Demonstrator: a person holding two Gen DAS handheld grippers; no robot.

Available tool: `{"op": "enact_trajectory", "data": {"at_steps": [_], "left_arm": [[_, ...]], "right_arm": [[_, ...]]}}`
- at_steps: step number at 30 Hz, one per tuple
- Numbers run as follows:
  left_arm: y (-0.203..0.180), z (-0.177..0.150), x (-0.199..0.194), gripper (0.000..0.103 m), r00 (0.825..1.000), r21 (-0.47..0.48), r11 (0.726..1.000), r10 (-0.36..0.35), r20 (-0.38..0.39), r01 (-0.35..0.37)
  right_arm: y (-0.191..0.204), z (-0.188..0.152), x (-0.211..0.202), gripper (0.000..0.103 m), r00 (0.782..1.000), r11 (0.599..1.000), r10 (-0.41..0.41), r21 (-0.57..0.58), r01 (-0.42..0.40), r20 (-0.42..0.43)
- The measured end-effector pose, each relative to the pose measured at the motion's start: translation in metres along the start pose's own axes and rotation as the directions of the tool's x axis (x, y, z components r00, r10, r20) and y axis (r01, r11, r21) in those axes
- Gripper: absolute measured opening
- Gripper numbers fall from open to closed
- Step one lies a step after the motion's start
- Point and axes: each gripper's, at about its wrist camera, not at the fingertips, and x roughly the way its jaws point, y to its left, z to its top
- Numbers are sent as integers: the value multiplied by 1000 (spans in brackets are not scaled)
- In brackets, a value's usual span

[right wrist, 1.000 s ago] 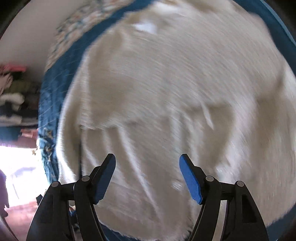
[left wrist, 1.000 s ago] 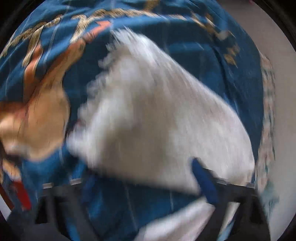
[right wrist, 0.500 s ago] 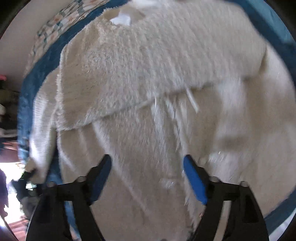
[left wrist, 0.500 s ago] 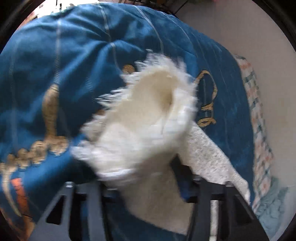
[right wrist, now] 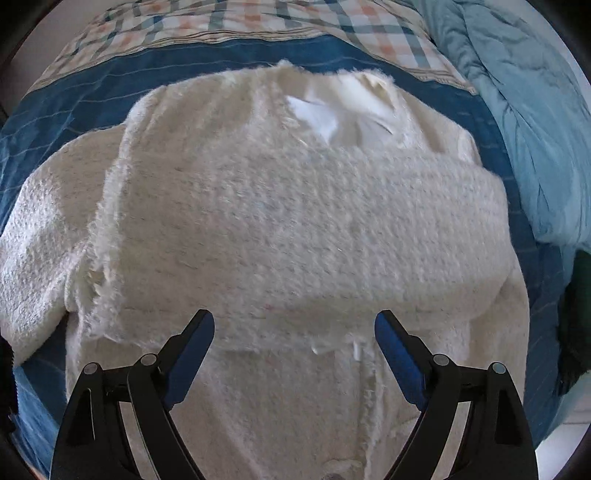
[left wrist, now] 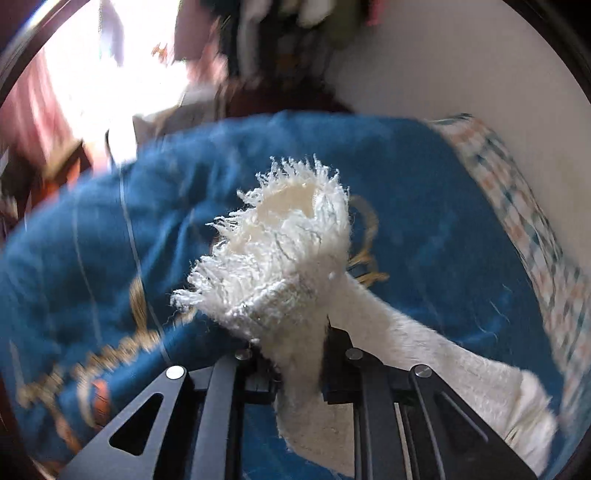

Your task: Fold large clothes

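Observation:
A fluffy cream sweater (right wrist: 295, 229) lies on a blue bedspread (right wrist: 74, 96), its neckline (right wrist: 343, 99) at the far side and one sleeve folded across the chest. My right gripper (right wrist: 294, 343) is open and empty, hovering just above the sweater's lower front. My left gripper (left wrist: 299, 347) is shut on the fringed cuff of the sweater's other sleeve (left wrist: 280, 251) and holds it lifted above the bedspread (left wrist: 92, 258); the sleeve trails down to the right (left wrist: 443, 362).
A checked sheet (right wrist: 240, 26) edges the bed against a pale wall (left wrist: 461, 74). A light blue quilt (right wrist: 517, 110) is bunched at the right. Stacked clothes (left wrist: 295, 22) and a bright window (left wrist: 92, 74) lie beyond the bed's end.
My left gripper closed on the sleeve cuff and lifted it, tilting up toward the room. My right gripper swung over the sweater toward its neckline and stayed open.

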Motion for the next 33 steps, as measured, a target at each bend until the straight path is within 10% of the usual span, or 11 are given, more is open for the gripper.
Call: {"op": "enact_trajectory", "data": {"at_steps": [10, 18, 24, 26, 29, 31, 33], "left_arm": [[-138, -34, -114, 11, 980, 432, 894, -176, 97, 118], [-317, -170, -161, 11, 888, 615, 652, -409, -210, 445], [-410, -312, -157, 17, 808, 669, 453, -361, -466, 589], [-430, -343, -157, 19, 830, 716, 420, -297, -471, 557], [-435, -355, -156, 45, 825, 723, 399, -282, -490, 565], [-430, -353, -159, 93, 822, 719, 399, -292, -489, 569], [-407, -332, -161, 93, 838, 723, 424, -292, -460, 545]], "right_arm": [[-57, 5, -2, 90, 994, 983, 101, 155, -94, -35], [-213, -18, 14, 90, 995, 930, 28, 367, 10, -99], [-311, -43, 34, 90, 988, 878, -6, 472, 79, -155], [-334, -51, 38, 90, 988, 865, 19, 498, 61, -154], [-360, -58, 42, 90, 987, 847, 68, 531, 18, -142], [-375, -66, 41, 90, 984, 830, 135, 556, -46, -119], [-387, -72, 40, 90, 977, 826, 177, 558, -85, -114]]}}
